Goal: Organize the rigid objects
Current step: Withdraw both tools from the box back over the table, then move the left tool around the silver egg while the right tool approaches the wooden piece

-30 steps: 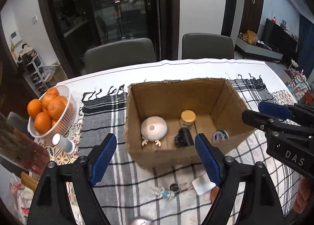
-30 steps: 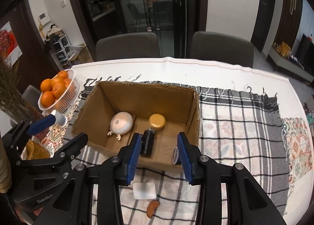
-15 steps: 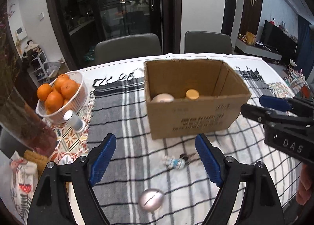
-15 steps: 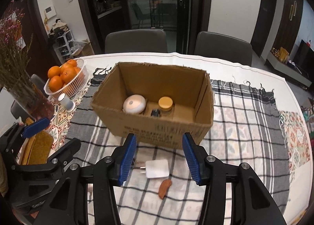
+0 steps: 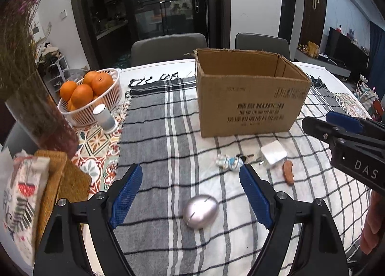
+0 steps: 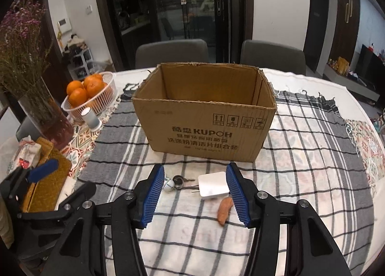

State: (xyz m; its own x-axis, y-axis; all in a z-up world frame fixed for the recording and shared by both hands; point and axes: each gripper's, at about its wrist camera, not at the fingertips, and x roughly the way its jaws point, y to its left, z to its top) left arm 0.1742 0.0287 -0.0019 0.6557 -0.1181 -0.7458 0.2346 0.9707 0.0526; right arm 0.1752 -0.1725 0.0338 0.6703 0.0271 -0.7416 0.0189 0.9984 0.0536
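Box [image 6: 204, 129] of brown cardboard stands open-topped on the checked cloth [image 6: 300, 155], toward the far side of the table. Nothing inside it shows from either view. On the cloth in front of the box lie the loose things: a white charger [image 6: 213, 187], a key ring [image 6: 179, 181] with a small figure [image 5: 227, 161] just left of it, and a brown oblong piece [image 6: 225, 211] near the charger's right corner. A silver egg [image 5: 201, 211] lies nearer, well apart from the rest.

The right gripper [image 6: 196, 195] hangs above the cloth with its blue jaws apart; they have just been opening, and the charger and keys sit in the gap as seen from the camera, the pads pressing on nothing. The left gripper [image 5: 192, 197] also has its jaws wide apart and empty, with the egg framed between them.

At the left a white basket [image 5: 108, 100] of oranges [image 5: 81, 90] stands beside a small white cylinder [image 5: 104, 118] and a glass vase [image 6: 48, 117] of dried flowers.
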